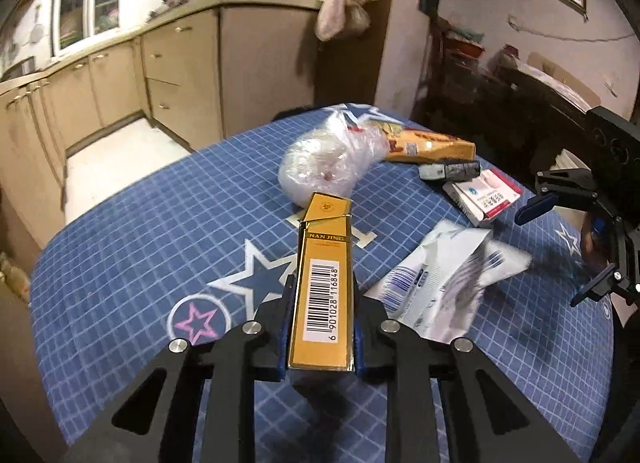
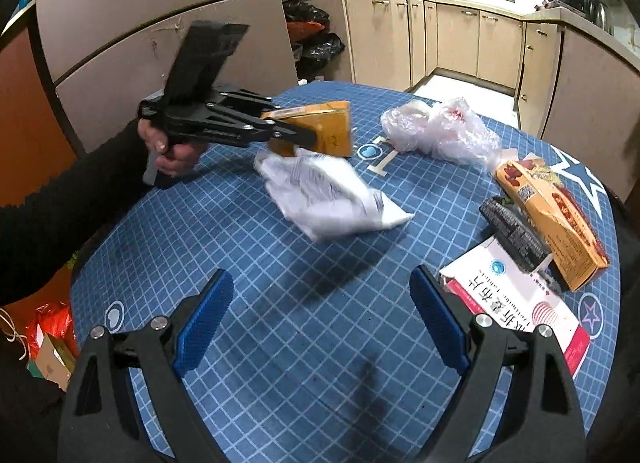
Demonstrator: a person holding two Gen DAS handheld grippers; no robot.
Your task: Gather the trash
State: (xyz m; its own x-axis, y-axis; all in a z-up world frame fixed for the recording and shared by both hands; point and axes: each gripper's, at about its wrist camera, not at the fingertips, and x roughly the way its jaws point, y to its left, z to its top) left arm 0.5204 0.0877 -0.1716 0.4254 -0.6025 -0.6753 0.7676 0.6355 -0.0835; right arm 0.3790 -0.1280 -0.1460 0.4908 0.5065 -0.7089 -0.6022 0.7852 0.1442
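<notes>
My left gripper (image 1: 320,295) is shut on a gold cigarette box (image 1: 324,283) and holds it above the blue checked tablecloth (image 1: 140,223); the box also shows in the right wrist view (image 2: 324,127). My right gripper (image 2: 320,303) is open and empty above the table, and shows at the right edge of the left wrist view (image 1: 560,251). A crumpled white paper packet (image 2: 328,199) lies between the grippers, blurred. A clear plastic bag (image 2: 440,131), an orange snack box (image 2: 552,215), a black packet (image 2: 512,231) and a red-and-white medicine box (image 2: 516,303) lie on the table.
Beige kitchen cabinets (image 1: 120,75) stand beyond the table. A red bag and a small carton (image 2: 52,339) sit on the floor left of the table. Black bags (image 2: 316,43) are piled by the cabinets. A dark bench (image 1: 520,103) stands to the right.
</notes>
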